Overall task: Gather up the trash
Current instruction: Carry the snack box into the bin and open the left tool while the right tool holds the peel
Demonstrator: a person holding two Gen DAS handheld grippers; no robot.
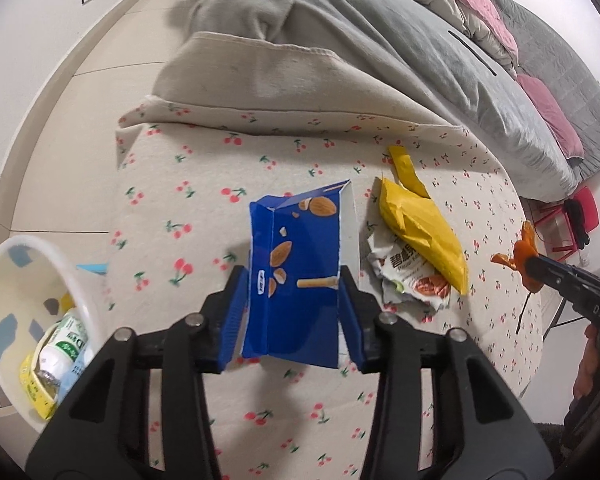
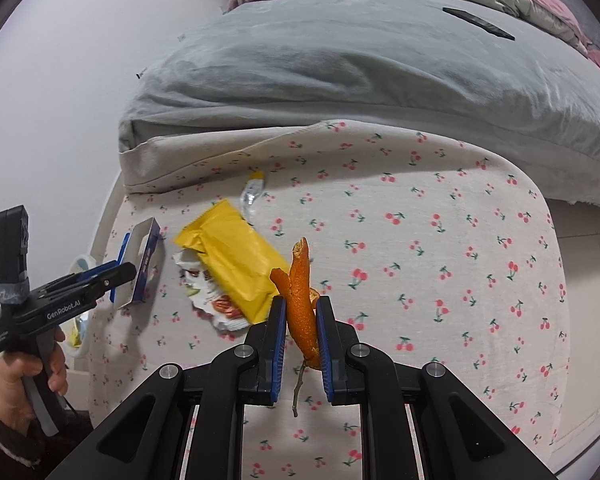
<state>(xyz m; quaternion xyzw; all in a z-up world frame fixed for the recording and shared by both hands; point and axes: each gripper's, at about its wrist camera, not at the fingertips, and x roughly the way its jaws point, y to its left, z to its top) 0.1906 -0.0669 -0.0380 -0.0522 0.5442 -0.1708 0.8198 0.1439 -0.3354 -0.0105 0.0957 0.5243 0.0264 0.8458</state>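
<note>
- Left wrist view: blue-padded left gripper (image 1: 294, 312) is clamped on a blue snack box (image 1: 296, 276), held above the cherry-print cloth (image 1: 204, 184). Yellow packet (image 1: 424, 232) and crumpled wrapper (image 1: 408, 280) are seen just right; white bin (image 1: 4, 280) at left.
- Right wrist view: right gripper (image 2: 302, 336) is closed on orange peel (image 2: 300, 296), lifted off the cloth.

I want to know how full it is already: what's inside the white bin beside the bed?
The white bin holds a green-labelled plastic bottle and yellow packaging. Whatever lies beneath them is covered.
</note>
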